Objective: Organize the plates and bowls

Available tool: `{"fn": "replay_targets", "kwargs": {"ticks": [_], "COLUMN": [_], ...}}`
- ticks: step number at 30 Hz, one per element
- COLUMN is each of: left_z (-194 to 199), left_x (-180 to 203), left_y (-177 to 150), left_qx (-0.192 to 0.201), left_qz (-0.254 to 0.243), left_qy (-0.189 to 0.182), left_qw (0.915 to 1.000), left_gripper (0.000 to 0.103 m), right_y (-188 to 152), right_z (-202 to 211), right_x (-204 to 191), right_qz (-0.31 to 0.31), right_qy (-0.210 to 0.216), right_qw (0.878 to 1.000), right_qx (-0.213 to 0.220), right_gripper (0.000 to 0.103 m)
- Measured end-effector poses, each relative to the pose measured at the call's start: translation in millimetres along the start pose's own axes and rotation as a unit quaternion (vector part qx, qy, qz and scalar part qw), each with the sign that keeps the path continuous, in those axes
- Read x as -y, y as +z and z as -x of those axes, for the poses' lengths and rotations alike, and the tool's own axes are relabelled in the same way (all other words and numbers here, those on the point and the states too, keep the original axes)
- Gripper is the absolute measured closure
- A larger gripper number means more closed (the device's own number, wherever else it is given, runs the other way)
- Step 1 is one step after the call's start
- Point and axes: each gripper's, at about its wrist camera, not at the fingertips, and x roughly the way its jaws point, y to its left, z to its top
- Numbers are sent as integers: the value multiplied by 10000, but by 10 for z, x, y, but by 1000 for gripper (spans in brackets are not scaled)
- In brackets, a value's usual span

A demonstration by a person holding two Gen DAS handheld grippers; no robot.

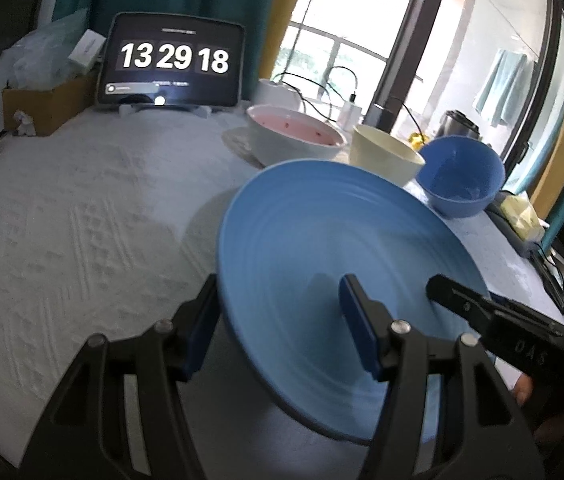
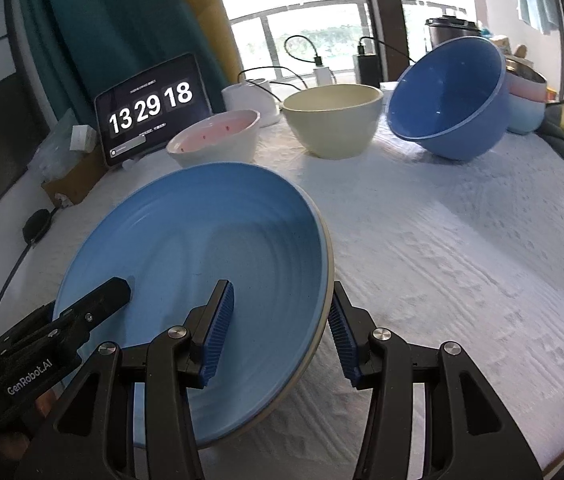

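Both grippers, left gripper (image 1: pixel 277 324) and right gripper (image 2: pixel 282 332), are clamping opposite rims of the blue plate (image 1: pixel 322 240), which you are holding above the near cloth. Pink bowl (image 2: pixel 217 136), cream bowl (image 2: pixel 332 120) and blue bowl (image 2: pixel 450 96) are sitting far, unstacked.

Tablet clock (image 1: pixel 172 65), cardboard box (image 1: pixel 47 107), perhaps a charger (image 2: pixel 323 74).

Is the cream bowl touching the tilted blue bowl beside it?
Apart. The right wrist view shows white tablecloth between the cream bowl and the tilted blue bowl.
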Motion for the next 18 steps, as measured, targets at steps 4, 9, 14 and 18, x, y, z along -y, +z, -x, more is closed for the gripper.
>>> {"fn": "replay_targets", "kwargs": {"ticks": [4, 9, 14, 18], "left_z": [-18, -25, -33, -47], "left_x": [-99, -176, -252, -345], "left_y": [60, 126, 195, 234], "left_qx": [-15, -33, -25, -31], "left_qz": [101, 209, 280, 433], "left_qy": [40, 62, 237, 337], "left_qw": [9999, 9998, 9993, 9985], "left_gripper": [42, 42, 42, 42], "right_y": [49, 105, 161, 201], "right_z": [-66, -141, -225, -299], "right_x": [-105, -165, -251, -324], "right_qz": [69, 76, 97, 145], "right_qy": [38, 77, 147, 211], "right_qw": [10000, 9999, 9998, 9996], "right_qx": [-21, -29, -62, -108], "right_gripper": [53, 53, 53, 53]}}
